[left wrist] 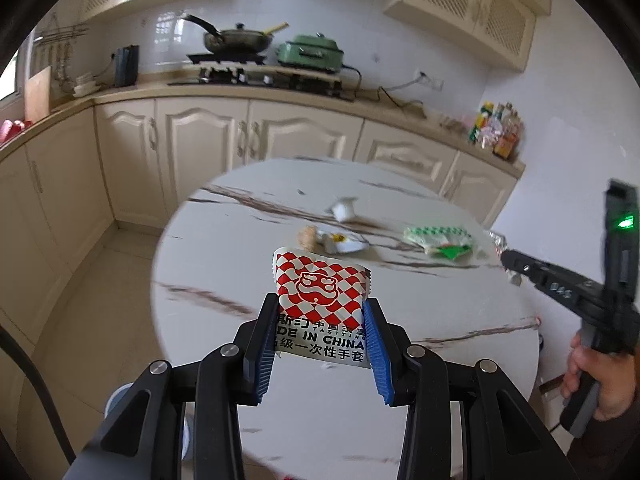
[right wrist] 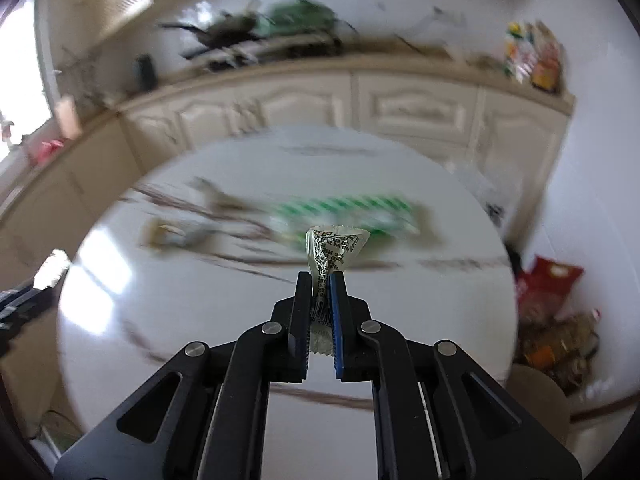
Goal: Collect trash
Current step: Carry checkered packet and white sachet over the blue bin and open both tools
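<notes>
Overhanging round table's bare near edge, both packet-laden grippers.

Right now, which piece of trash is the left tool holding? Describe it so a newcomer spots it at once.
Start at the round marble table in front of the cream cabinets. Over its near edge, the left tool clamps a flat packet between its blue pads. It is the only red-and-white checkered one, with a red cartoon face; the wrapper farther back is green-striped.

On the tabletop, the cup lies upper centre of frame, the striped wrapper to its lower right.
</notes>
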A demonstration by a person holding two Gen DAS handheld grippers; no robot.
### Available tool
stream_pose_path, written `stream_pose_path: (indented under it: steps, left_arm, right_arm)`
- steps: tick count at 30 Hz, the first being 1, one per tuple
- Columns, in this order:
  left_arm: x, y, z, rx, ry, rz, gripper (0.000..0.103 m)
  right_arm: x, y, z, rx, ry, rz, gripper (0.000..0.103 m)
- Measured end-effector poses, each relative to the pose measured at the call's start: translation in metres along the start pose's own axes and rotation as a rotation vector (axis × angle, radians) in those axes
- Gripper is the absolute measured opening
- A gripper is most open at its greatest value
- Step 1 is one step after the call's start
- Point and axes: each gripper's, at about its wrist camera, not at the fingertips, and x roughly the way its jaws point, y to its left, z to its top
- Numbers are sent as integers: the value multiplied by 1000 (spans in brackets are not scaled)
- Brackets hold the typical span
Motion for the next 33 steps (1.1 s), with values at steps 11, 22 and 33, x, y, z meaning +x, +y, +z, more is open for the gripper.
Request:
stream_pose_path:
  steps: [11, 22, 33]
  left_arm:
    - [-104, 125, -33, -158, -47, 188, 37]
    - [-102, 275, -106, -377, 153, 332, 37]
    - [-3, 375, -157, -497, 409, 367, 44]
  right_arm:
    - [-26, 227, -5, -317, -63, 402, 9]
    - [87, 420, -90, -553, 215, 611, 9]
    - [253, 467, -164, -540, 532, 589, 10]
